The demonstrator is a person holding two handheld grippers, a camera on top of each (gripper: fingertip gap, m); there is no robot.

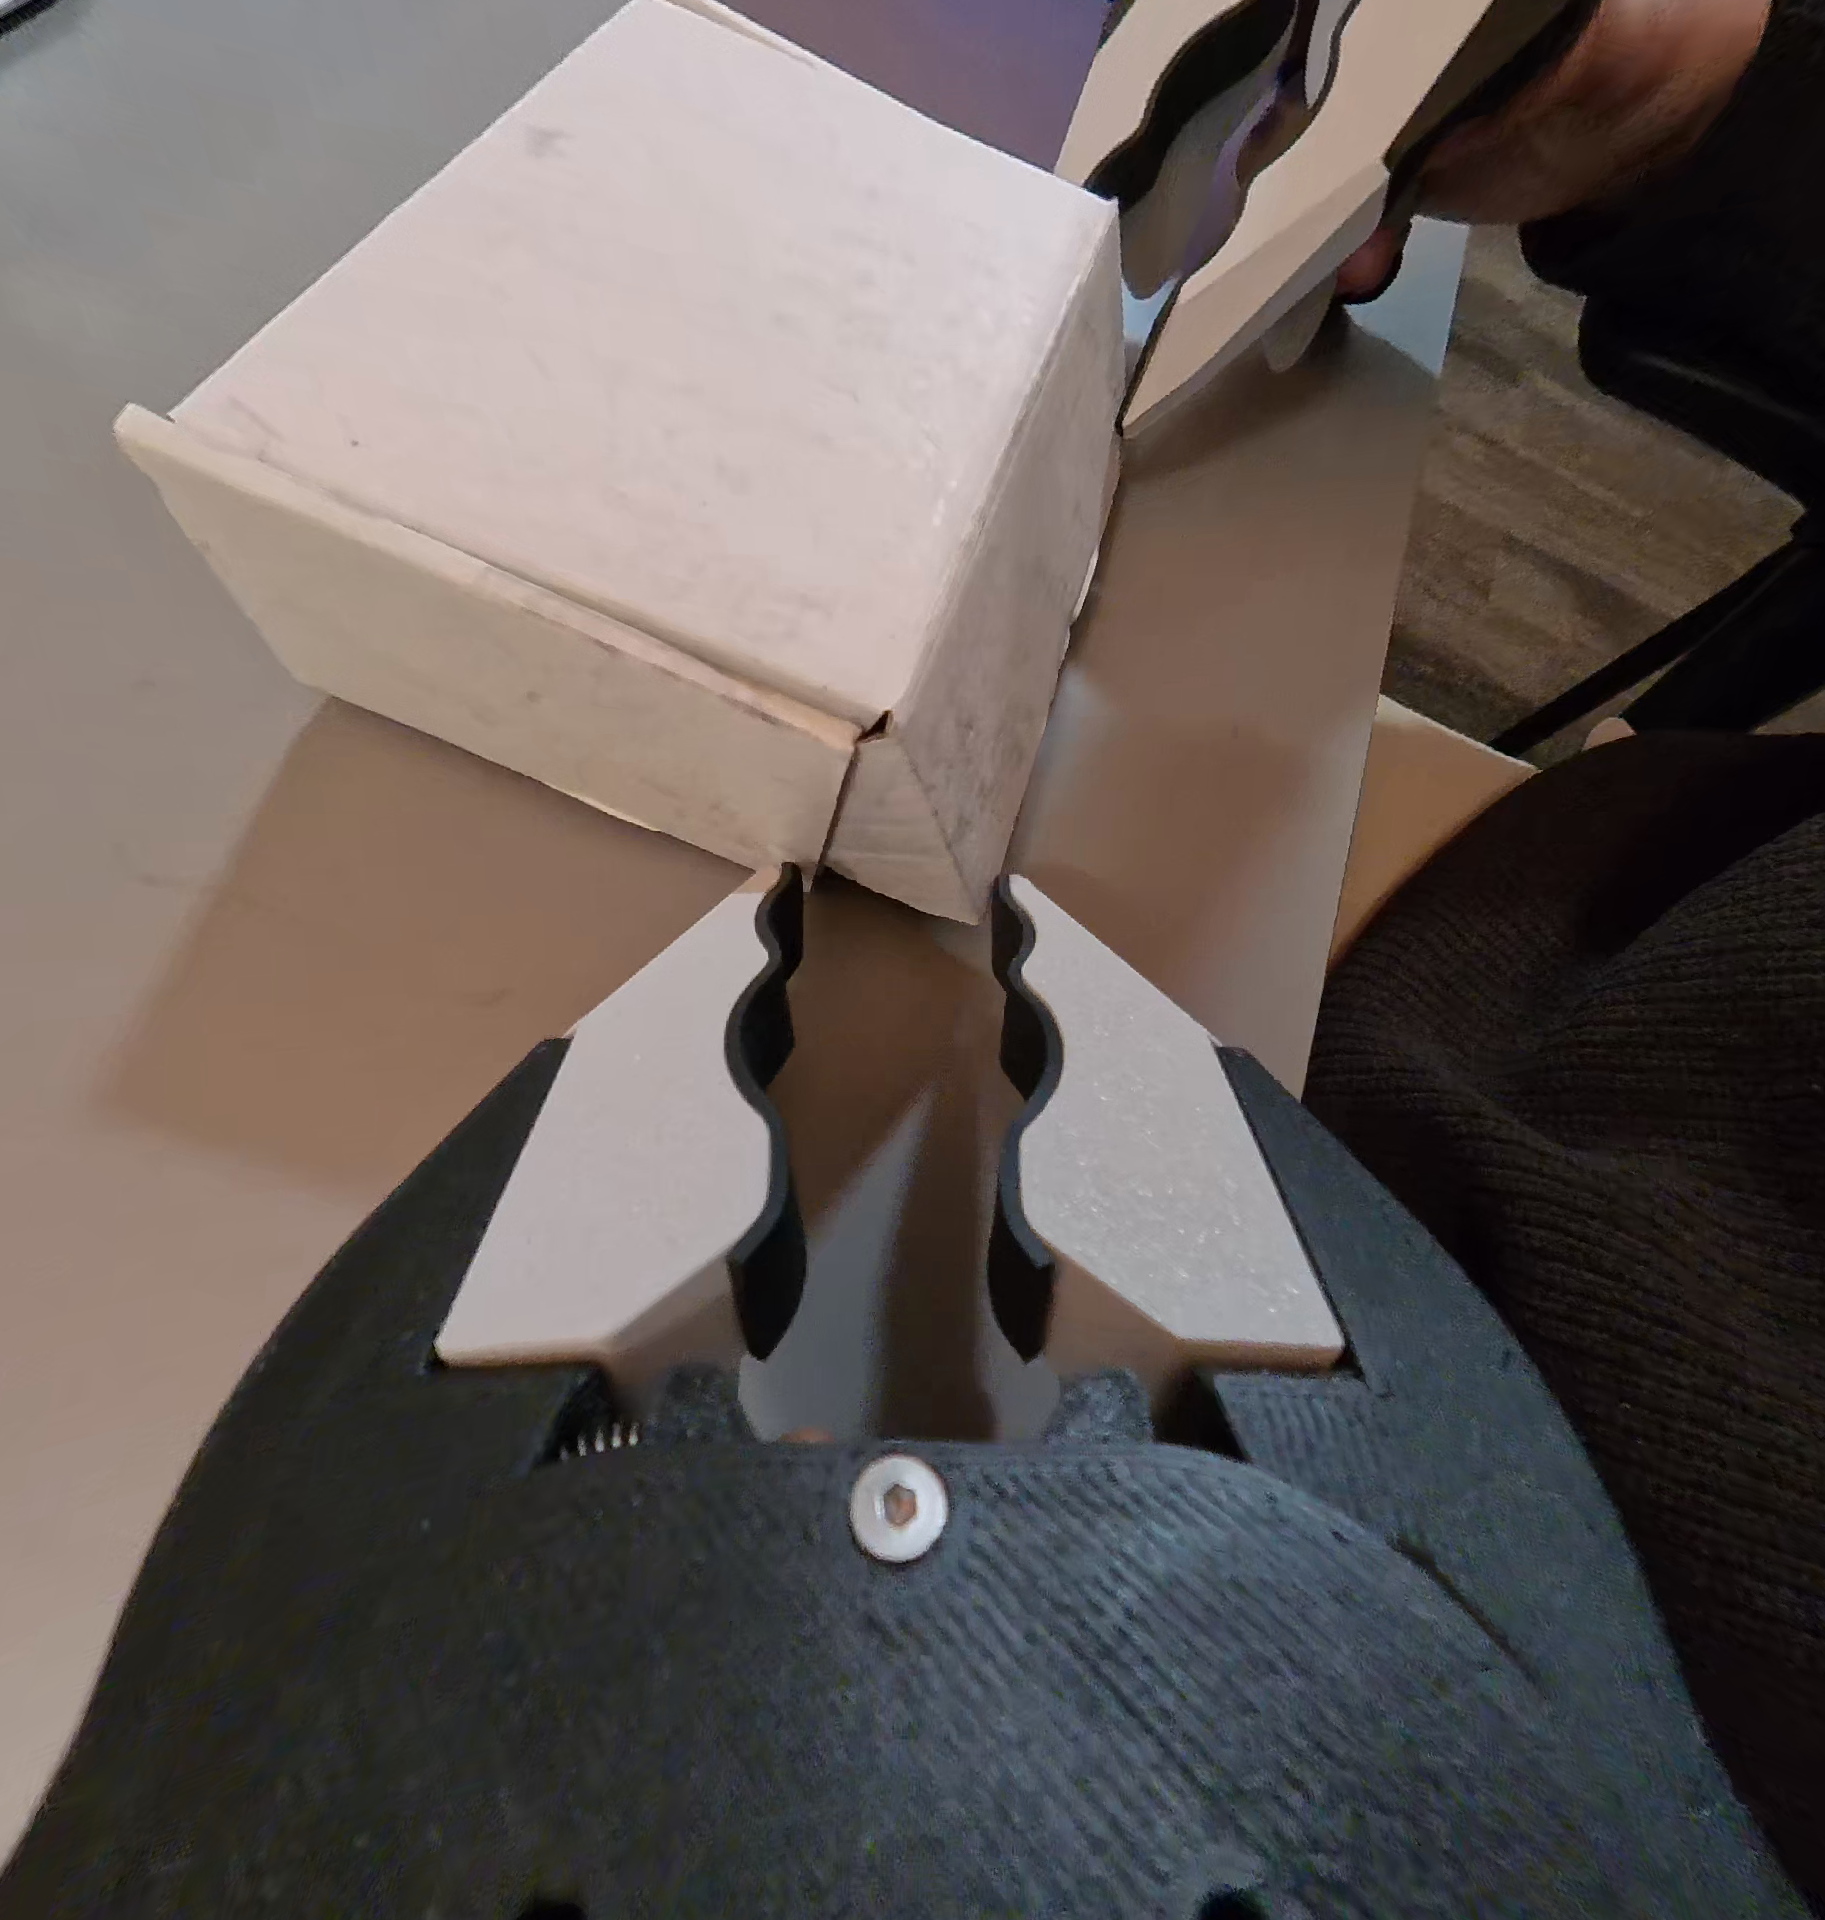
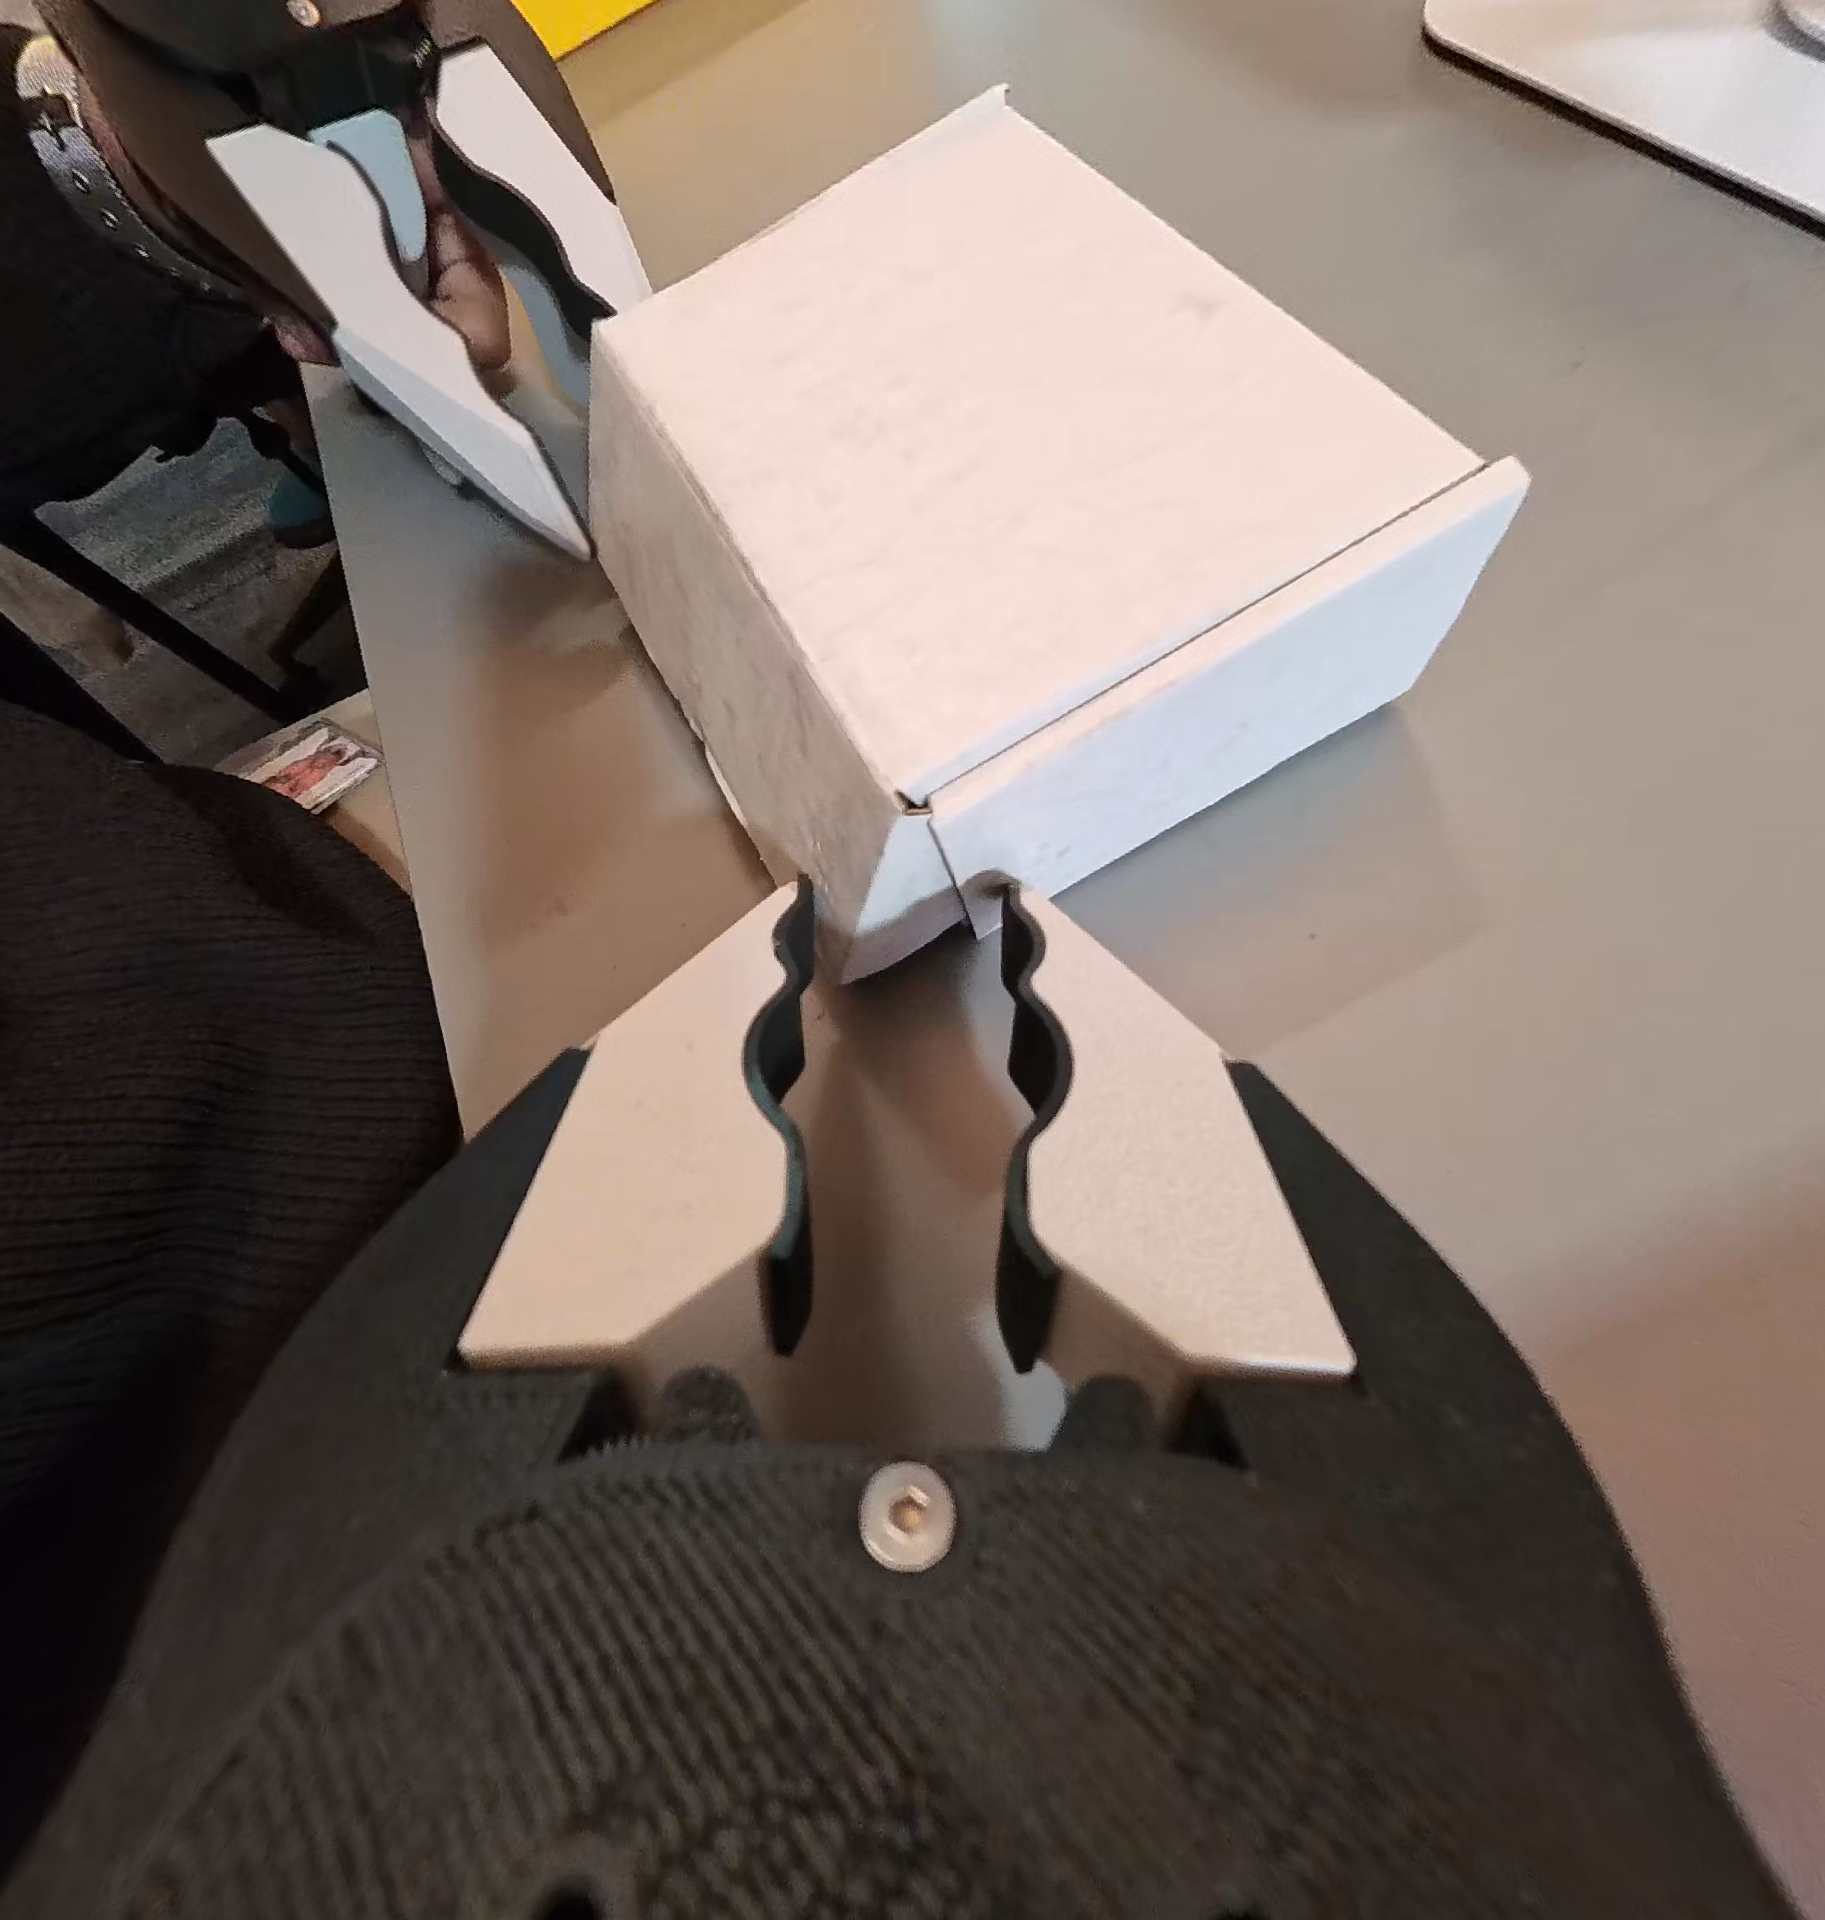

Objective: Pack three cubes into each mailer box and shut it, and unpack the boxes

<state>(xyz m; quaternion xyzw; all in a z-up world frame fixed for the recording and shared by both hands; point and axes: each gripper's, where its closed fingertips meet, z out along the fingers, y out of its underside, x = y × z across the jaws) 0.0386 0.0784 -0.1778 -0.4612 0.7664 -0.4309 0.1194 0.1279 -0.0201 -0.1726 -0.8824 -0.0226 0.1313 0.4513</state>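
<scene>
A white mailer box lies with its lid down on the grey table. Its front flap stands out slightly at one end. My left gripper is open, and its fingertips straddle the box's near corner. In the right wrist view the same box lies ahead. My right gripper is open, with its tips either side of another corner on the same side. Each gripper shows far off in the other's view: the right one and the left one. No cubes are in view.
The table edge runs close beside both grippers. Past it are a person's black knitted sleeve, dark chair legs and the floor. A flat white slab lies at the far right of the table. Left tips to right tips: about 15 cm.
</scene>
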